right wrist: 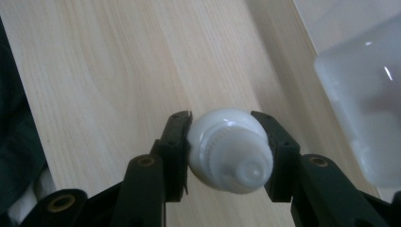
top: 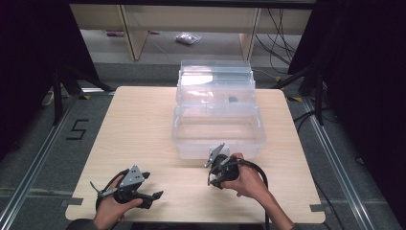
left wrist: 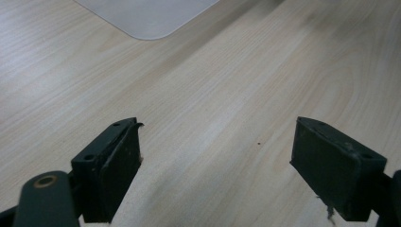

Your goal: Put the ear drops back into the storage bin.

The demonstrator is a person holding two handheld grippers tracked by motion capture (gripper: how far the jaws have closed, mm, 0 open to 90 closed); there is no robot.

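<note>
My right gripper (right wrist: 222, 122) is shut on a small white rounded plastic piece (right wrist: 231, 151) with a ribbed ring and a stubby neck, held just above the wooden table (top: 143, 124). In the high view the right gripper (top: 216, 176) sits close to the front wall of a clear plastic box (top: 191, 136), whose lid (top: 215, 72) stands open at the back. My left gripper (top: 152, 185) rests low near the table's front left, with its jaws wide apart. Between the jaws of the left gripper (left wrist: 215, 142) there is only bare wood.
A small dark item (top: 233, 99) shows through the clear box near its back. A cloudy corner of the box (right wrist: 364, 109) is at the right of the right gripper view. A pale rounded corner (left wrist: 146, 19) lies at the top of the left gripper view.
</note>
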